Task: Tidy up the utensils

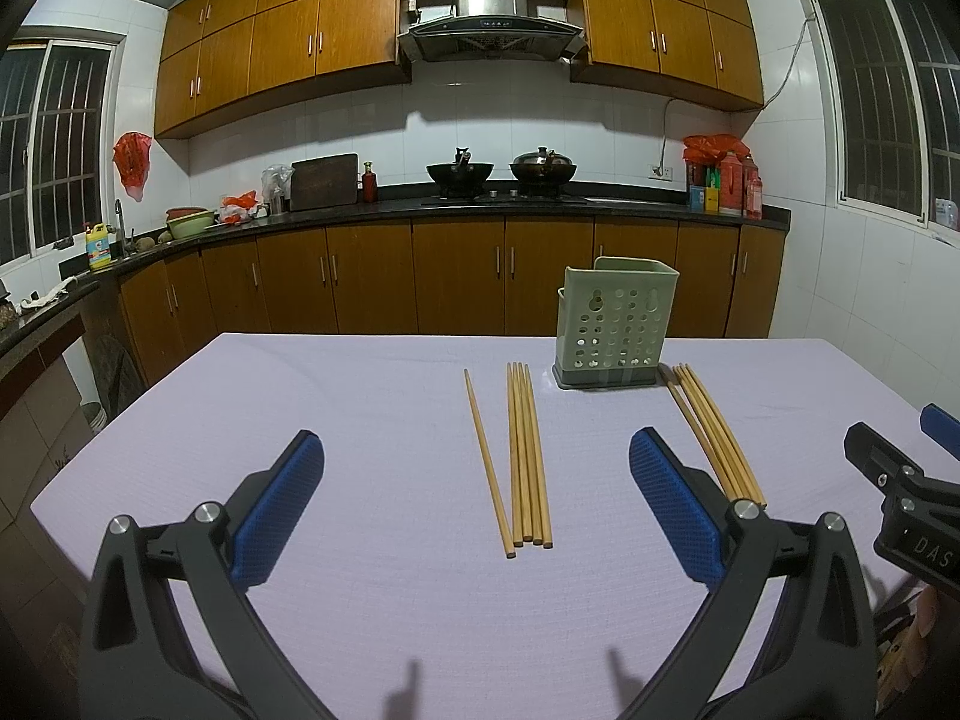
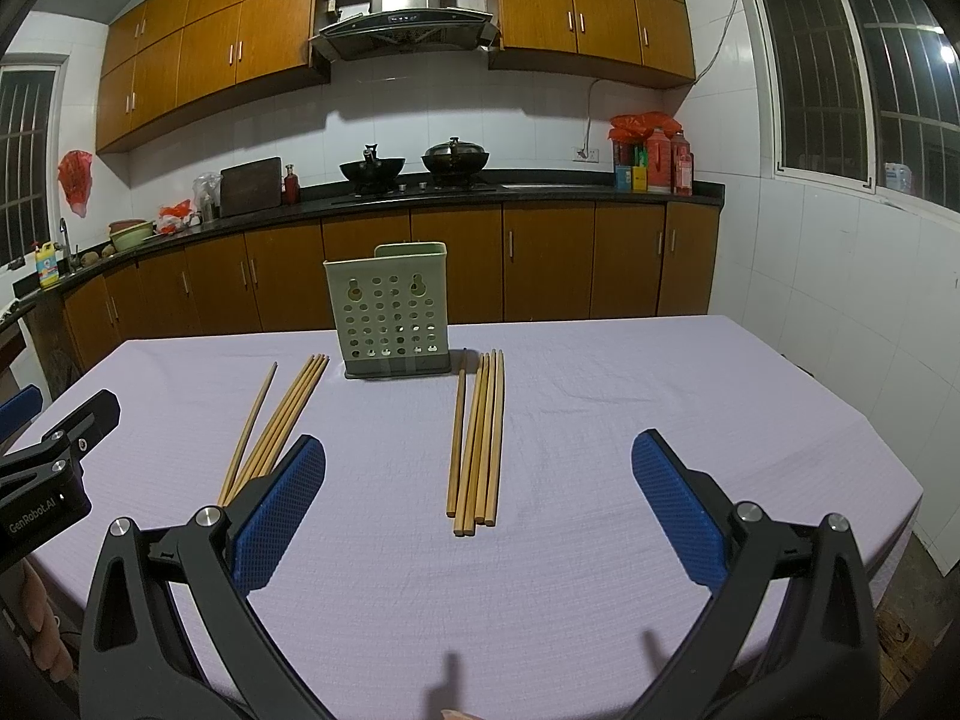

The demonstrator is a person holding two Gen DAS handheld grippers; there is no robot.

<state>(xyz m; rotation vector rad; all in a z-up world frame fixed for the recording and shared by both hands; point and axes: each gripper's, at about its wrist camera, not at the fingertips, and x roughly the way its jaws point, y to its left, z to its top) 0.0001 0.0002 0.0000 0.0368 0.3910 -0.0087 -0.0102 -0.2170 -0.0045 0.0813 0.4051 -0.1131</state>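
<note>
A pale green perforated utensil holder (image 1: 616, 324) (image 2: 393, 309) stands upright at the far side of the lilac-clothed table (image 1: 360, 396) (image 2: 660, 396). Two bunches of wooden chopsticks lie flat on the cloth. The left bunch (image 1: 523, 456) (image 2: 273, 426) lies straight ahead of my left gripper (image 1: 477, 504), which is open and holds nothing. The right bunch (image 1: 717, 435) (image 2: 477, 438) lies ahead of my right gripper (image 2: 479, 501), also open and bare. Each gripper hovers just short of the near ends of its bunch. Part of the other gripper shows at each view's edge.
Beyond the table runs a kitchen counter (image 1: 420, 207) with two woks, a cutting board and bottles. Wooden cabinets stand below and above it. A tiled wall with a window (image 2: 840, 78) is close on the right. The table's edges fall away left and right.
</note>
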